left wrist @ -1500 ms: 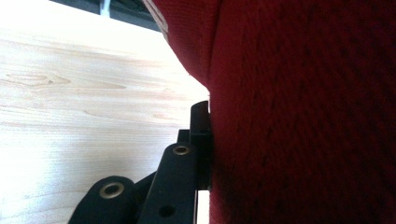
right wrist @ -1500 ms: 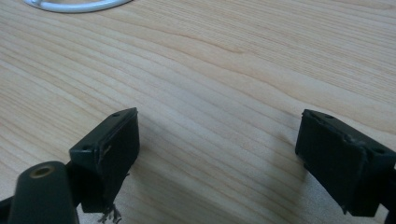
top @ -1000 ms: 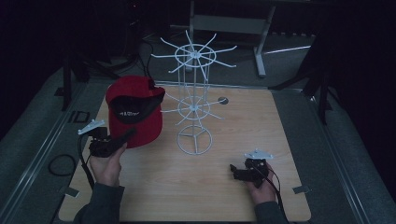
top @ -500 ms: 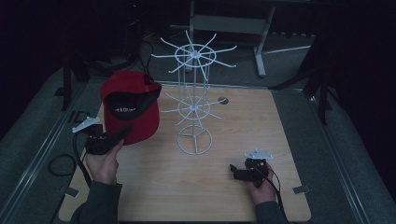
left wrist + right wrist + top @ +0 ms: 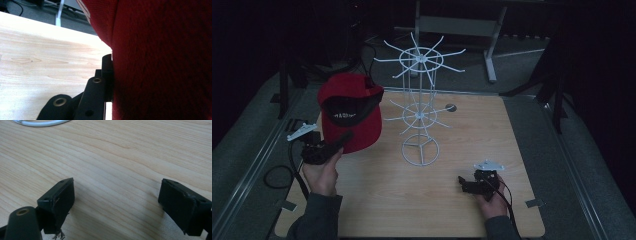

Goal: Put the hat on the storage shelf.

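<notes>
At the high view's left, the left gripper (image 5: 343,141) clamps its jaws on a red cap (image 5: 348,120), brim tilted upper right, above the wooden table (image 5: 472,125); the right gripper (image 5: 116,200) gapes wide. Dark room.

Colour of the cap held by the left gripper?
Red fabric baseball cap with a black underbrim; clearest in the high view.

The cap (image 5: 348,114) is red woven cloth, matt and slightly fuzzy up close, with a darker lining under its peak. The table (image 5: 512,145) is pale wood-grain board, smooth with a low sheen. At two o'clock from the cap, the rack (image 5: 419,107) is thin white-coated wire. The left gripper (image 5: 343,140) and right gripper (image 5: 117,202) are matt black plastic, the right's pads scuffed and frayed.
</notes>
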Available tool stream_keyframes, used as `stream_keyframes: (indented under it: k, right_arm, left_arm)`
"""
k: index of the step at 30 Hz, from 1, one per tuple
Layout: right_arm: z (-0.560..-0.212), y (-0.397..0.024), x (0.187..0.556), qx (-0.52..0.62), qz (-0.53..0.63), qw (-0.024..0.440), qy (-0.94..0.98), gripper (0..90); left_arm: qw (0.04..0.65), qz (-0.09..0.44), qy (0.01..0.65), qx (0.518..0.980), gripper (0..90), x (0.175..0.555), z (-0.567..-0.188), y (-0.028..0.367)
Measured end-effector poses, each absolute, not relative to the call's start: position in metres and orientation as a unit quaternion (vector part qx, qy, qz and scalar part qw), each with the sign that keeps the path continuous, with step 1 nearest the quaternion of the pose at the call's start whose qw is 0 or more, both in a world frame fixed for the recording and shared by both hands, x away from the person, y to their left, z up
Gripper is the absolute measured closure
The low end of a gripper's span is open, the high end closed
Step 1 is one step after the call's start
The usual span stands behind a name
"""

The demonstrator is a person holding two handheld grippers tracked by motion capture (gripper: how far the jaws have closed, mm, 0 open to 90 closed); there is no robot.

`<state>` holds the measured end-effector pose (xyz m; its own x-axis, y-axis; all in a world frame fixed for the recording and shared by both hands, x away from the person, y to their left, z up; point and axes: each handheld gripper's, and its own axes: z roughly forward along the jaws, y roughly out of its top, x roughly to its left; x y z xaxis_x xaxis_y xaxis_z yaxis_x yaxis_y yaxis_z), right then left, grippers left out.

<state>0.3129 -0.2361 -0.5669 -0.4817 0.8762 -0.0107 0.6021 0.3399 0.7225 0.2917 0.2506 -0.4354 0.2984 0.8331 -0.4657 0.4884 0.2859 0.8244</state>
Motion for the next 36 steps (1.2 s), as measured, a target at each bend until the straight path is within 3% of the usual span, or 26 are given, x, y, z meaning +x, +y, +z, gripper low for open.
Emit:
stream_keyframes:
  k: [36]
  right_arm:
    - [-0.567, -0.236, 0.313, 0.466, 0.335, 0.205, 0.793, 13.4]
  left_arm:
    - [0.571, 0.172, 0.560, 0.576, 83.1, 0.295, -0.413, 0.251]
